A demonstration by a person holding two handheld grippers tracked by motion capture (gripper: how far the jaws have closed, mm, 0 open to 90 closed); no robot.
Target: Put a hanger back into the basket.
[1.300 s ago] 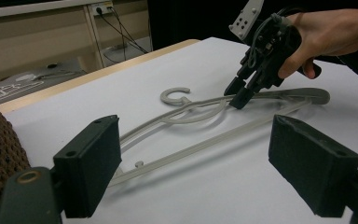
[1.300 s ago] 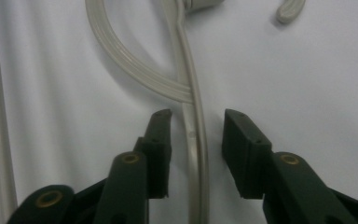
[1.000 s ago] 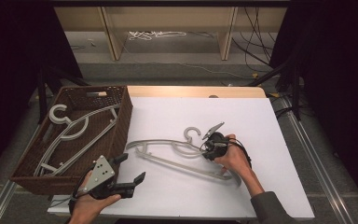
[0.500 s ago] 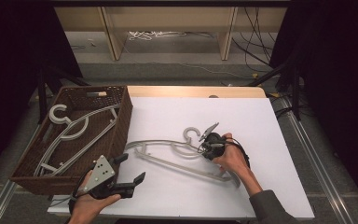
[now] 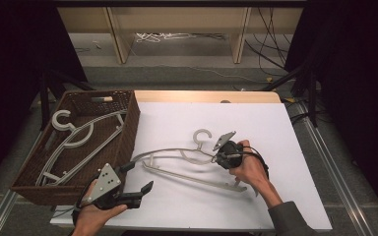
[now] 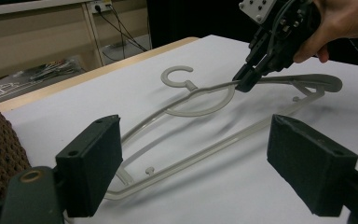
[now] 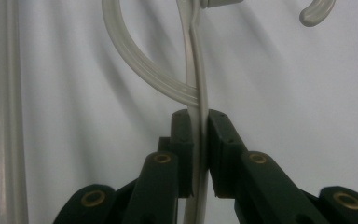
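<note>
A grey plastic hanger [image 5: 177,152] lies across the middle of the white table, hook toward the far side. My right gripper [image 5: 218,158] is shut on its upper arm just beside the neck. In the right gripper view, both pads of the right gripper [image 7: 199,126] press the thin hanger [image 7: 193,56] arm. In the left gripper view, the right gripper [image 6: 243,83] holds that end of the hanger [image 6: 200,91] a little off the table, while the far end rests on it. My left gripper [image 5: 139,177] is open near the front left edge, with nothing between the jaws of the left gripper [image 6: 200,168].
A brown wicker basket [image 5: 128,128] stands at the table's left and holds several grey hangers [image 5: 78,142]. Behind the table is a low wooden shelf [image 5: 118,34] with cables on the floor. Metal rails run along both table sides.
My right gripper has risen slightly with the hanger's arm in its jaws, lifting that side off the table. The left gripper has stayed put.
</note>
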